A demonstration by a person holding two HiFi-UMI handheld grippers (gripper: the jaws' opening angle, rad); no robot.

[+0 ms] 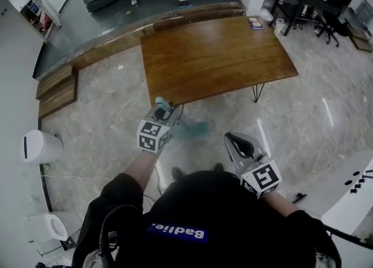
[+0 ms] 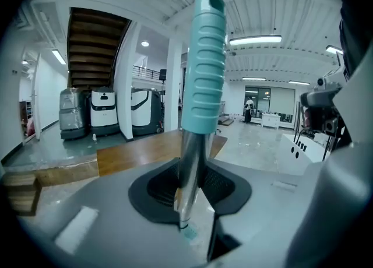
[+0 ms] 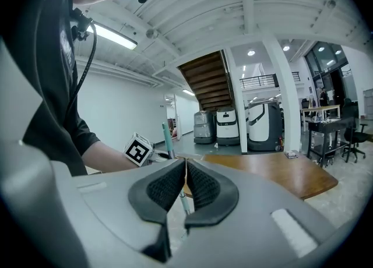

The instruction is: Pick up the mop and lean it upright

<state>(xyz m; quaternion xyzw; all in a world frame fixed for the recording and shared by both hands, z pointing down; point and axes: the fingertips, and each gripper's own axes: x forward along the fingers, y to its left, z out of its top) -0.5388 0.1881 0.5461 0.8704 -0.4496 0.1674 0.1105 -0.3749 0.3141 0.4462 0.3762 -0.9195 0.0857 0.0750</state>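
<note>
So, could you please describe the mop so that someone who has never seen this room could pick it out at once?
Find the big wooden table in the middle of the marble floor; just before its near edge the left gripper is shut on the mop. It is the only thing there with a shiny metal pole and a ribbed teal grip at its top.

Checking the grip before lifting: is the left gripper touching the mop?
Touching. The left gripper view shows the left gripper closed on the mop, both pads pressed against its metal shaft.
</note>
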